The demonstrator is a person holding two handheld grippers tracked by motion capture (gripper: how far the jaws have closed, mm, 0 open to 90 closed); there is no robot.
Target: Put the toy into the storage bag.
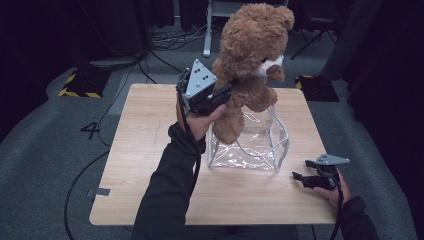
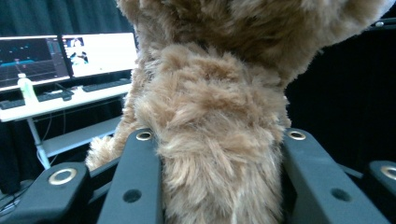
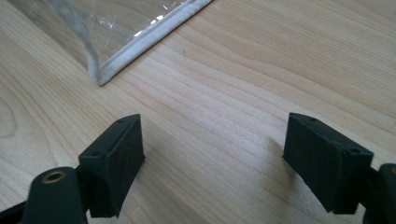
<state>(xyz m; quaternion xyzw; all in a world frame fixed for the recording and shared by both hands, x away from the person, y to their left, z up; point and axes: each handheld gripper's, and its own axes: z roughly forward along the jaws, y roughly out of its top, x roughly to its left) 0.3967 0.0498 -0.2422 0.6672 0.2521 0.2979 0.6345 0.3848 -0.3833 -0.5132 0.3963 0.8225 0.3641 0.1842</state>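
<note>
A brown teddy bear [image 1: 252,55] hangs upright above a clear plastic bag [image 1: 250,142] with white piping that stands open on the wooden table [image 1: 150,150]. One of its legs dangles into the bag's mouth. My left gripper [image 1: 220,96] is shut on the bear's body, and in the left gripper view the fur [image 2: 215,140] bulges between both jaws. My right gripper [image 1: 301,170] rests low over the table near the bag's front right corner [image 3: 100,74], open with bare wood between its pads [image 3: 123,154].
Past the table lies grey carpet with cables [image 1: 165,40], a yellow-black marked base [image 1: 80,82] and stands. A desk with two lit monitors [image 2: 70,56] and a bottle [image 2: 27,88] shows in the left gripper view.
</note>
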